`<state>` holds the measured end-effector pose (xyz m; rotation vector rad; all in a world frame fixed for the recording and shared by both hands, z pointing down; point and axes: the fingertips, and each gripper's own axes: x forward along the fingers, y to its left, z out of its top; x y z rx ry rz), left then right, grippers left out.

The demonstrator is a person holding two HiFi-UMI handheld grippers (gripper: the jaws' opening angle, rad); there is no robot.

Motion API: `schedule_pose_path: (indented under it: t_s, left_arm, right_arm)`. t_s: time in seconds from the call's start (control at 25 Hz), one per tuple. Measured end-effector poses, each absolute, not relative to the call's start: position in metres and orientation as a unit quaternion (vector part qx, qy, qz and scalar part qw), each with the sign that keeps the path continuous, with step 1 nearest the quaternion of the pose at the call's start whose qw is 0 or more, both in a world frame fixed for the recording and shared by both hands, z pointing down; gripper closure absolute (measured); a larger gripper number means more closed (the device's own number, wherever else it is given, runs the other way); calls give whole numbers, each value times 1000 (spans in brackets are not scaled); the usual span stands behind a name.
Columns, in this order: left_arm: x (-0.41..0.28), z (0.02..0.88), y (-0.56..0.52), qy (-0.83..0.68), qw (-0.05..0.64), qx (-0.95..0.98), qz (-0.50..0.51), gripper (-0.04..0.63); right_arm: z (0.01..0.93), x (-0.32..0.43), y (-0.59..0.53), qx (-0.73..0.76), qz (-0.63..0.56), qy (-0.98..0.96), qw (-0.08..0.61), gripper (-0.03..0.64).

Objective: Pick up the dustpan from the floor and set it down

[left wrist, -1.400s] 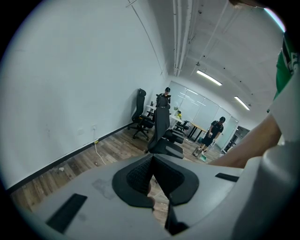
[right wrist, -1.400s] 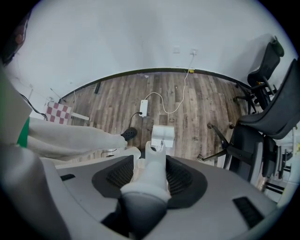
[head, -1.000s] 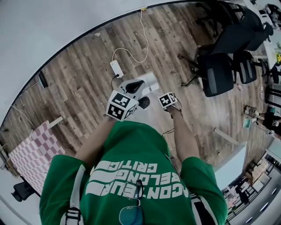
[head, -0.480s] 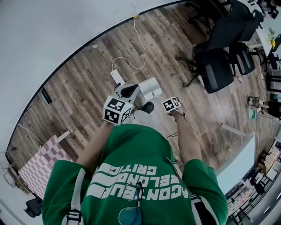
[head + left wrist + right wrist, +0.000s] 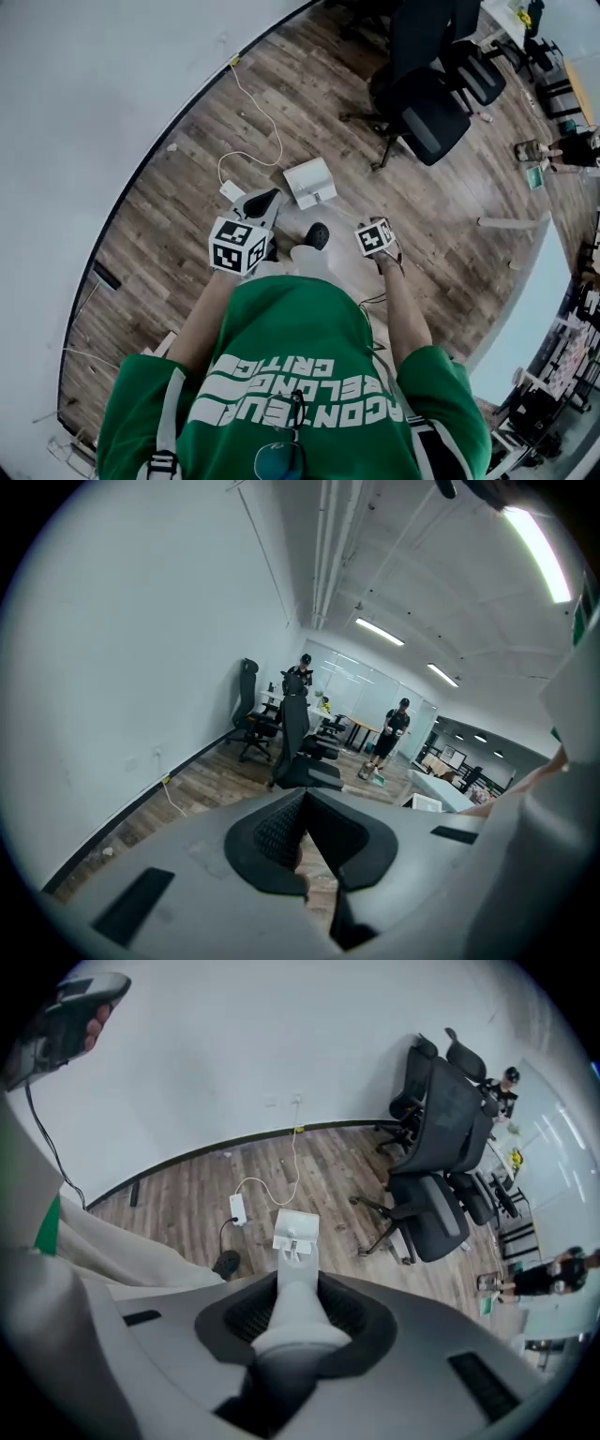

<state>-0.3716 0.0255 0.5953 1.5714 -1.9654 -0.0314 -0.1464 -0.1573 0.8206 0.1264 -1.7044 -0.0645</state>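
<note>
**Lifting the dustpan (image 5: pixel 309 181) by its handle**

The right tongs (image 5: pixel 296 1327), pointing straight down, have just been closing on the dustpan's white handle (image 5: pixel 294 1283) and now pinch it between jaws held half apart. The pan hangs beyond their tips, at the handle's far end. Since a second ago these tongs have come up, so the pan is probably leaving the wooden floor (image 5: pixel 187 178), though no view settles that. The left tongs (image 5: pixel 305 799), shut tight and empty, wait alongside. The pickup looks made; the setting down remains.

Office chairs (image 5: pixel 431 122) beyond open floor (image 5: pixel 441 216)
</note>
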Motion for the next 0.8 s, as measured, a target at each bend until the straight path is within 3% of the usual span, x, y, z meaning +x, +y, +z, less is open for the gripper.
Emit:
schedule_pose_path:
  t_s: [0.32,0.8]
  left_arm:
    - [-341,586,-4,-661,296,689,15,595]
    - [-229,574,-77,-522,275,805,60,595]
  right_arm:
    - [742,-78,-117,192,64,-782,590,505]
    - [634,56,-64,388,145,-759,502,505]
